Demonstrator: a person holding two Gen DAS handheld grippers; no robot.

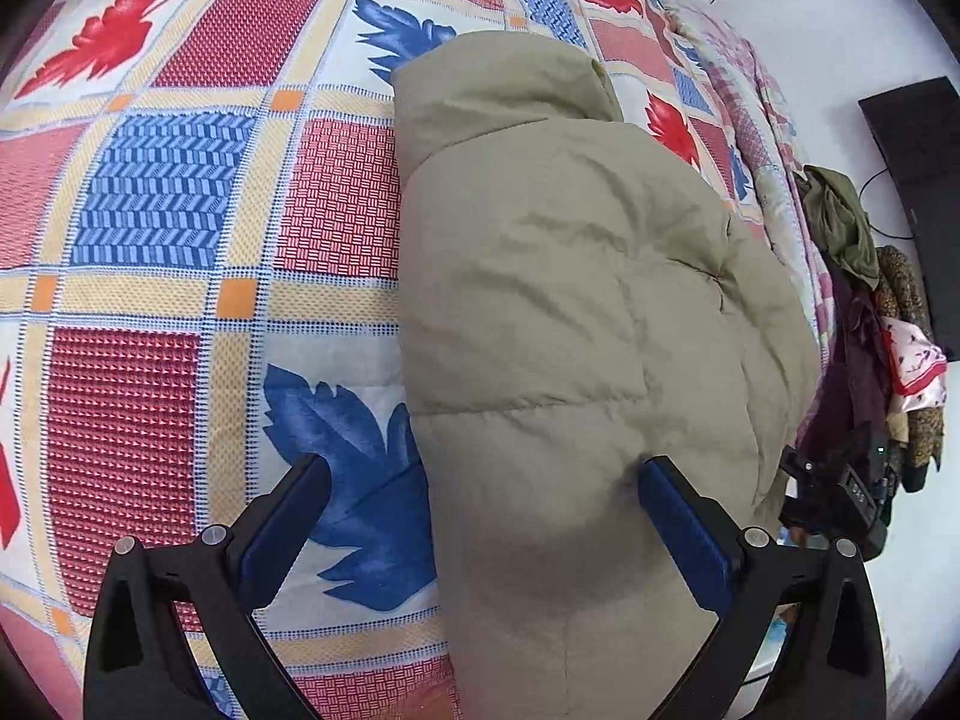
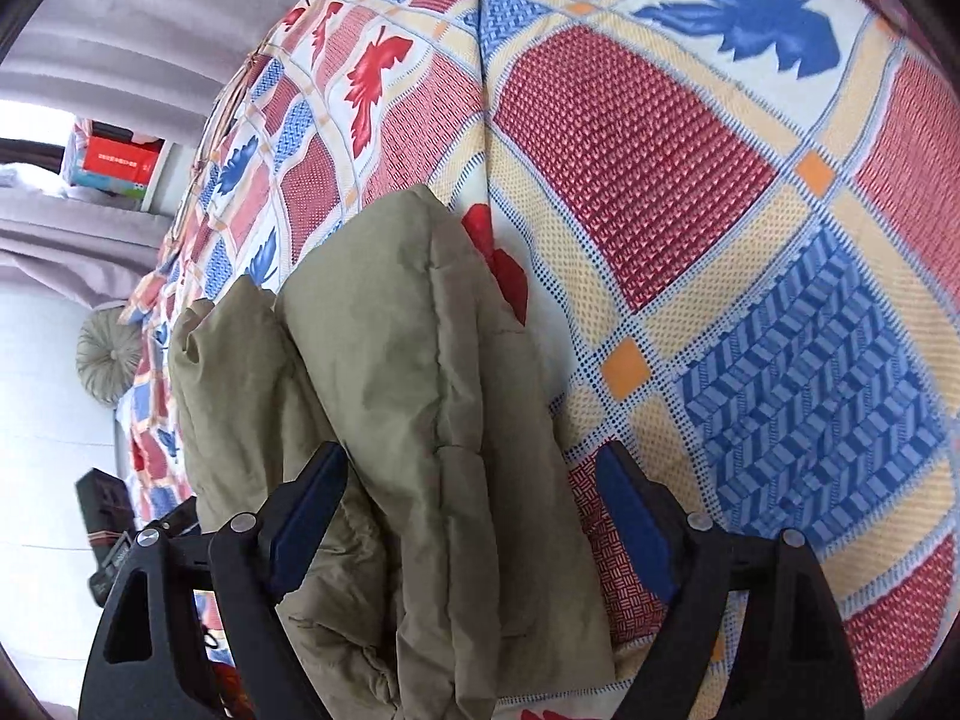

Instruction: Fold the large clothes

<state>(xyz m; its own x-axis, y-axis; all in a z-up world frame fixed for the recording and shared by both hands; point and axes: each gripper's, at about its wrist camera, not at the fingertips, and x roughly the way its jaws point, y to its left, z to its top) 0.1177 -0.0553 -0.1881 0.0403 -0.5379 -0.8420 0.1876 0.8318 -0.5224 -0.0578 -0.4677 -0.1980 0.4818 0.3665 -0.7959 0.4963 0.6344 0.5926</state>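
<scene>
A padded olive jacket (image 1: 576,312) lies folded into a long bundle on a bedspread (image 1: 180,210) patterned with red and blue leaves. My left gripper (image 1: 483,468) stands open over the bundle's near end. Its right fingertip (image 1: 660,474) dents the padding and its left fingertip (image 1: 309,474) hovers over the bedspread, clear of the cloth. In the right wrist view the jacket (image 2: 390,372) runs away from the camera in two thick folds. My right gripper (image 2: 471,456) is open wide with the jacket between its jaws. Its right fingertip (image 2: 612,462) is over the bedspread (image 2: 690,180).
A heap of mixed clothes (image 1: 870,312) hangs beside the bed's right edge, with a black device (image 1: 840,492) below it and a dark flat object (image 1: 918,180) on the pale floor. A round cushion (image 2: 108,354), stacked boxes (image 2: 114,162) and grey curtains lie past the bed's far end.
</scene>
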